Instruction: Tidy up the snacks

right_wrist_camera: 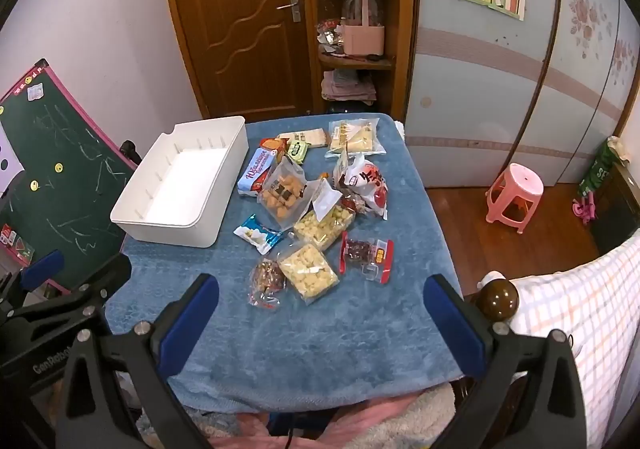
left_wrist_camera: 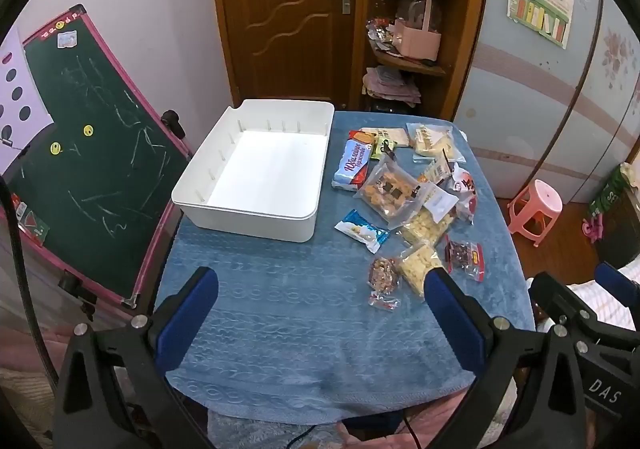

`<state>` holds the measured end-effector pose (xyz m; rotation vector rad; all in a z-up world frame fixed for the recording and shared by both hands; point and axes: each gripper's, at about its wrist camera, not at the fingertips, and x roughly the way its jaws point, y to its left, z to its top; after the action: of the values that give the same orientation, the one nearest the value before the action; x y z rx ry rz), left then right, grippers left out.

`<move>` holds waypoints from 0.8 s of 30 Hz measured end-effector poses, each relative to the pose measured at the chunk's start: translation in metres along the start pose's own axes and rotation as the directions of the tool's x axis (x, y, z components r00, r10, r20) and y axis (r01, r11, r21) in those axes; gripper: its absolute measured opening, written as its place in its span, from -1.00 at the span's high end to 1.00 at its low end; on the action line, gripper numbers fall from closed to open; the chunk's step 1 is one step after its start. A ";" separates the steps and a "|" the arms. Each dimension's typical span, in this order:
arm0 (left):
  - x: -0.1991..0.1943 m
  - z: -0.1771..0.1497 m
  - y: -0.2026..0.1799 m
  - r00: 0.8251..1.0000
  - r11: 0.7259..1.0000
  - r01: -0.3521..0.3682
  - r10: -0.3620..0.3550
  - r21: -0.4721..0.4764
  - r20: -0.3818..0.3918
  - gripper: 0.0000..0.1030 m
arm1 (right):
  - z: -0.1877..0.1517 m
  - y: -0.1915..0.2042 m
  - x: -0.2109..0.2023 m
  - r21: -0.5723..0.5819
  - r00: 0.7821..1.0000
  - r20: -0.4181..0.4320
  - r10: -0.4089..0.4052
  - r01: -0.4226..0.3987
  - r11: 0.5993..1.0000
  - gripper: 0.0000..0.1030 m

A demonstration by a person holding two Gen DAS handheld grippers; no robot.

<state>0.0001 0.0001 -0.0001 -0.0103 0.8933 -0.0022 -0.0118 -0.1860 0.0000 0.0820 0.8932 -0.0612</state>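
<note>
An empty white bin [left_wrist_camera: 256, 205] [right_wrist_camera: 136, 215] stands on the left of a table covered by a blue towel [left_wrist_camera: 304, 321] [right_wrist_camera: 320, 337]. To its right lies a heap of snack packets [left_wrist_camera: 404, 197] [right_wrist_camera: 320, 205]: a blue biscuit pack [left_wrist_camera: 352, 165] [right_wrist_camera: 256, 171], clear bags of yellow puffs [right_wrist_camera: 308, 275], a small blue-white packet [left_wrist_camera: 362, 235] [right_wrist_camera: 258, 236], a red-edged packet [left_wrist_camera: 466, 259] [right_wrist_camera: 366, 255]. My left gripper [left_wrist_camera: 320, 289] hovers open over the towel's near part, holding nothing. My right gripper [right_wrist_camera: 320, 293] is open and empty too, near the closest packets.
A green chalkboard [left_wrist_camera: 88, 153] [right_wrist_camera: 60, 185] leans at the table's left. A wooden door [left_wrist_camera: 288, 9] and corner shelves [left_wrist_camera: 412, 29] stand behind. A pink stool [left_wrist_camera: 534, 209] [right_wrist_camera: 514, 193] is on the floor at right. A checked cushion [right_wrist_camera: 580, 313] and a brown knob [right_wrist_camera: 498, 299] lie near the right gripper.
</note>
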 end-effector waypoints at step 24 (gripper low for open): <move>0.005 0.001 -0.003 0.999 0.999 0.036 -0.036 0.001 0.001 -0.98 | 0.000 -0.001 0.004 -0.007 1.000 0.013 -0.006 0.006 1.000 -1.00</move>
<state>0.0034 -0.0027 -0.0033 -0.0252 0.8921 -0.0367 -0.0091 -0.1868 -0.0035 0.0726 0.8809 -0.0637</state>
